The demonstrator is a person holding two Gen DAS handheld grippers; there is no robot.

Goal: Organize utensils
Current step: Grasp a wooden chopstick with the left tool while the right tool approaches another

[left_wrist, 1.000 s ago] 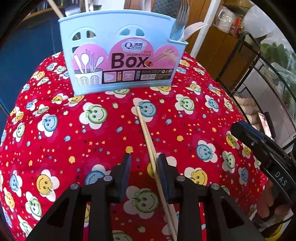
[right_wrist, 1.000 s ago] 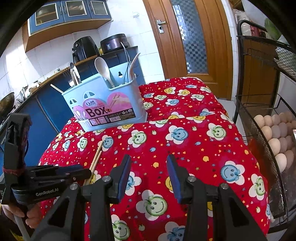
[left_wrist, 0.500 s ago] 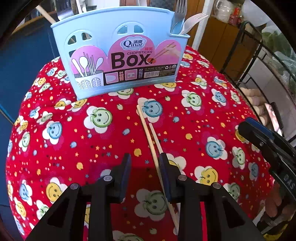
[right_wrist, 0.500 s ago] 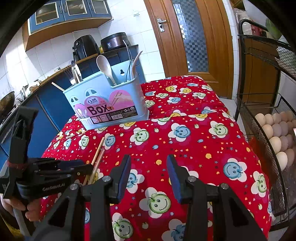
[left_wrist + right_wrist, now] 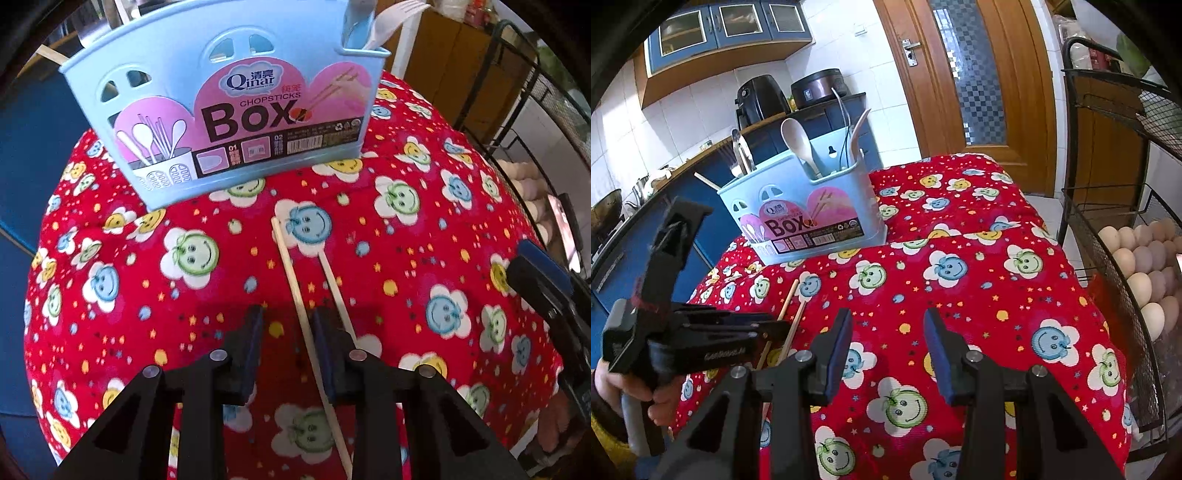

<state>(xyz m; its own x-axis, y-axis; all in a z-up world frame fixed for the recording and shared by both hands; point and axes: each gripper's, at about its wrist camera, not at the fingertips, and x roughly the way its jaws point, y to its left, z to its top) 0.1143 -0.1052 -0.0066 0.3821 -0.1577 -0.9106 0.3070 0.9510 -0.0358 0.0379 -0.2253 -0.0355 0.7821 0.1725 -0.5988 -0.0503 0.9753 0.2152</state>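
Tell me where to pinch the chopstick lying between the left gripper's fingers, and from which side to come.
Grip the longer chopstick on its shaft, where the left gripper already straddles it, coming from above. It lies flat on the red cloth, running lengthwise between the fingers, so they close across its thin width. Jaws have just been closing, not yet pinching. The second chopstick lies outside the right finger.

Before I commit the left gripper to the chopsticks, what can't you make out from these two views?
- Left wrist view: the left gripper's right finger covers part of the second wooden chopstick; contact with the nearer chopstick is unclear.
- Right wrist view: the left gripper body hides both chopsticks' lower ends.
- Both views: the light blue plastic utensil box's walls hide its compartments.
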